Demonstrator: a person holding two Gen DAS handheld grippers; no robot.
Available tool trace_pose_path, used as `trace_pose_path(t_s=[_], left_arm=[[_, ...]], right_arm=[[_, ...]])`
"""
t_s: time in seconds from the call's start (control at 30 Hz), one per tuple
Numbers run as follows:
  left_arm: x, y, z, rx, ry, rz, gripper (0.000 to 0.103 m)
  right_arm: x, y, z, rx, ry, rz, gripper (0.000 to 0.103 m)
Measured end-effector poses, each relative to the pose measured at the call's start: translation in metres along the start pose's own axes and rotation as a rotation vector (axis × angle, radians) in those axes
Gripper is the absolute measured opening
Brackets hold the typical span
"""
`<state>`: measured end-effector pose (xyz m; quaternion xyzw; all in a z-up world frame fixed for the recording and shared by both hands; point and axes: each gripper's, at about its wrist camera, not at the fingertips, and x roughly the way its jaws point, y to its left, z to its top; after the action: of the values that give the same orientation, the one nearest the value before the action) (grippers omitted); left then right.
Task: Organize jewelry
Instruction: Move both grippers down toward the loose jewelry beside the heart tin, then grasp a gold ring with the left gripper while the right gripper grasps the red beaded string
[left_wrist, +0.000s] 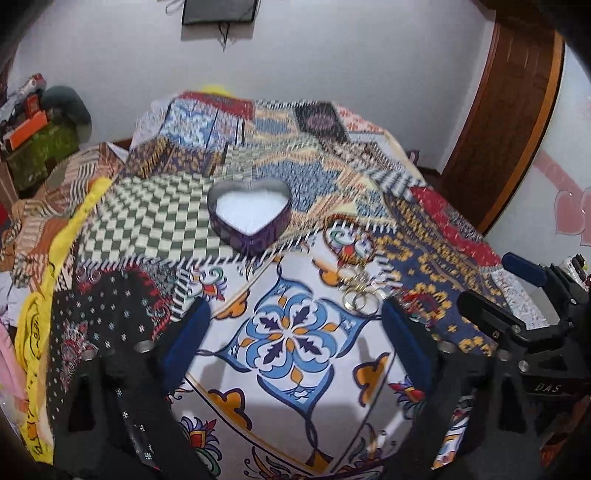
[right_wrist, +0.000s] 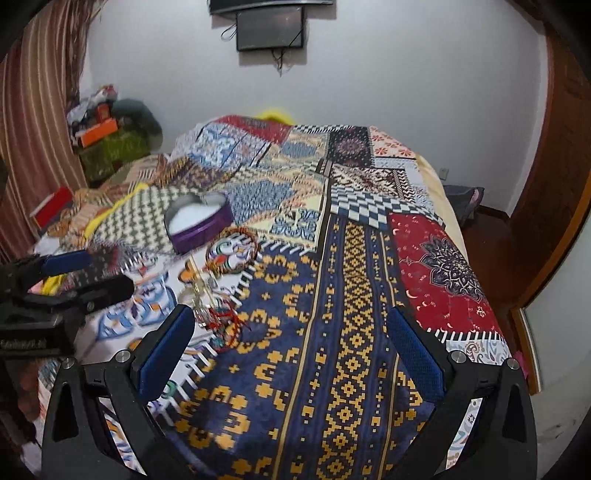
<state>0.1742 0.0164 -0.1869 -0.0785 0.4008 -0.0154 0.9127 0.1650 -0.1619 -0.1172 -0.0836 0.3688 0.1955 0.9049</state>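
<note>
A purple heart-shaped box (left_wrist: 248, 214) with a white lining stands open on the patchwork bedspread; it also shows in the right wrist view (right_wrist: 201, 221). A beaded bangle (left_wrist: 349, 243) lies just right of it, with gold hoop earrings (left_wrist: 360, 295) nearer me. In the right wrist view the bangle (right_wrist: 232, 251), clear earrings (right_wrist: 201, 291) and a red thread bracelet (right_wrist: 225, 328) lie in a row. My left gripper (left_wrist: 295, 332) is open and empty above the blue flower patch. My right gripper (right_wrist: 291, 347) is open and empty, the jewelry just past its left finger.
The patchwork bedspread (right_wrist: 351, 295) covers the bed. Boxes and clutter (left_wrist: 33, 140) pile up at the far left by a striped curtain (right_wrist: 33, 129). A wooden door (left_wrist: 509, 122) stands at the right. A dark screen (right_wrist: 271, 27) hangs on the far wall.
</note>
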Motion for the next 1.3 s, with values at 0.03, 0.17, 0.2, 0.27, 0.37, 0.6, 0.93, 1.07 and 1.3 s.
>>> trace_pose_path(t_s=[0.03,0.17,0.2,0.27,0.37,0.6,0.93,1.07,1.3], left_arm=[[0.003,0.000,-0.001,-0.003,0.014,-0.003,0.084],[0.018,0.000,-0.005,-0.007,0.061,-0.038,0.074],[0.020,-0.001,-0.006,-0.003,0.066,-0.044,0.071],[0.023,-0.005,-0.006,0.012,0.074,-0.063,0.067],[0.024,-0.012,-0.006,0.042,0.074,-0.090,0.060],[0.027,-0.030,-0.009,0.122,0.093,-0.147,0.038],[0.027,-0.034,-0.010,0.121,0.106,-0.184,0.037],[0.028,-0.036,-0.009,0.124,0.111,-0.196,0.037],[0.032,-0.036,-0.006,0.116,0.118,-0.211,0.033]], right_arm=[[0.002,0.000,0.000,-0.005,0.006,0.008,0.098],[0.015,0.004,0.000,-0.025,0.052,0.063,0.076],[0.018,0.004,-0.001,-0.026,0.064,0.077,0.074],[0.023,0.005,-0.002,-0.032,0.082,0.103,0.061],[0.026,0.009,-0.002,-0.050,0.091,0.120,0.053],[0.034,0.020,-0.003,-0.101,0.126,0.181,0.037],[0.036,0.019,-0.003,-0.095,0.120,0.197,0.009],[0.032,0.014,-0.002,-0.067,0.105,0.193,0.007],[0.019,0.007,0.005,-0.043,0.058,0.184,0.007]])
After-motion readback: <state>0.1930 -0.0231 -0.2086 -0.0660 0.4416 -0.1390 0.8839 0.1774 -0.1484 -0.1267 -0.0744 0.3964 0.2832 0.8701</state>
